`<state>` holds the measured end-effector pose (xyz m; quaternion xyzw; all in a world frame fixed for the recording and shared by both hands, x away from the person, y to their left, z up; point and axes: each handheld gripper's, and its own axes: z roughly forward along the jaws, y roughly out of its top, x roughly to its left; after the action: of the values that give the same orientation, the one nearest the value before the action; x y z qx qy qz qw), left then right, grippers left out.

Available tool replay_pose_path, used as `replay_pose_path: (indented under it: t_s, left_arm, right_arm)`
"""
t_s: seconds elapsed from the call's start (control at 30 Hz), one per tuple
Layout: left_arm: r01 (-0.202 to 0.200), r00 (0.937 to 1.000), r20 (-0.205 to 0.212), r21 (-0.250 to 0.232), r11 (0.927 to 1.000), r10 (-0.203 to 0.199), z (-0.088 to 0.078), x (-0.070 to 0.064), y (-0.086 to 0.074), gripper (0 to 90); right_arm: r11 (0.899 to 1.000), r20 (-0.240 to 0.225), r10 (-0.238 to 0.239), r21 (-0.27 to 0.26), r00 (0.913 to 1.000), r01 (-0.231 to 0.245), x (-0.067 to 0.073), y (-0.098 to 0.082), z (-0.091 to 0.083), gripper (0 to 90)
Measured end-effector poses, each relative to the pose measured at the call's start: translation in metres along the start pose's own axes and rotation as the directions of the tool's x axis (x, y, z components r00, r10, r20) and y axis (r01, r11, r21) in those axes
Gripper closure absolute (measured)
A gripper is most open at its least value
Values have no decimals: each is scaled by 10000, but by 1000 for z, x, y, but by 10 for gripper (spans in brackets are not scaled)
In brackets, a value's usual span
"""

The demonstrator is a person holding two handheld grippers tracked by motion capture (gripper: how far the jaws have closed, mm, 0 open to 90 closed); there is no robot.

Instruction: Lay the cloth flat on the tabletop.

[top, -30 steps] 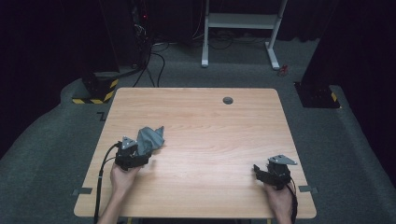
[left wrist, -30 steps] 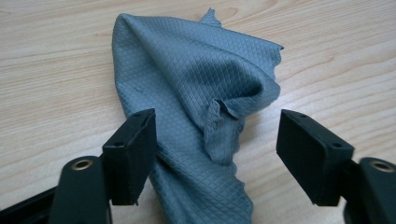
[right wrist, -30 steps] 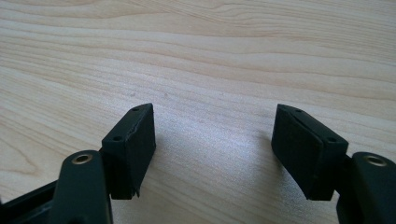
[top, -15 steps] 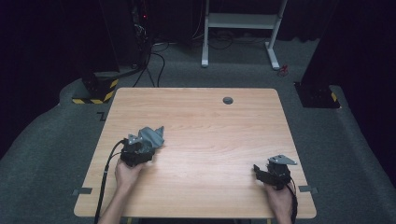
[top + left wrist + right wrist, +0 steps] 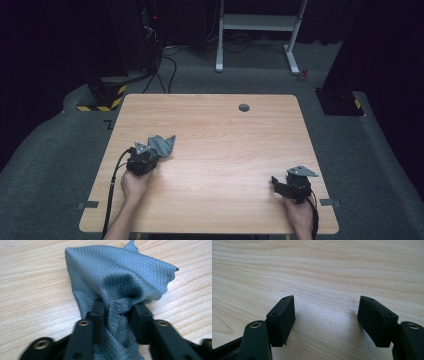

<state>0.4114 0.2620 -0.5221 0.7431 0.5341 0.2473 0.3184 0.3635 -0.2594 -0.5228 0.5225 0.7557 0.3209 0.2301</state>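
- Grey quilted cloth point(image 5: 117, 277) is seen bunched on the left part of the wooden desk point(image 5: 225, 130), near its front edge.
- A fold of the cloth is pinched by the left gripper point(image 5: 117, 312), whose jaws have just been closing on it.
- Bare desk wood is left across the middle.
- The right gripper point(image 5: 327, 315) is held wide apart, nothing between its jaws, low over the desk's right front corner.

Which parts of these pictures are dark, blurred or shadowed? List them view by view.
High view: the table is well lit, the room behind it nearly black. Left gripper view: the grey cloth is sharp, with a dark shadow in its fold; the bottom edge blurs. Right gripper view: the wood grain is crisp and a soft sheen lies between the jaws.
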Motion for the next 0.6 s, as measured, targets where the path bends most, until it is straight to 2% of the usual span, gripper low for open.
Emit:
replay_pose_path:
  t_s: [0.13, 0.2, 0.6]
  left_arm:
    - [168, 9996, 206, -24, 9999, -168, -1, 1, 0, 771]
    - [85, 9995, 291, -66, 9999, -83, -1, 0, 0, 792]
    - [-198, 9936, 1109, -326, 9993, 233, -5, -14, 1, 816]
  right_arm:
    - [10000, -1, 2, 0, 10000, -2, 0, 0, 0, 302]
    - [10000, -2, 0, -1, 10000, 0, 0, 0, 0, 302]
    - [10000, -1, 3, -13, 10000, -3, 0, 0, 0, 302]
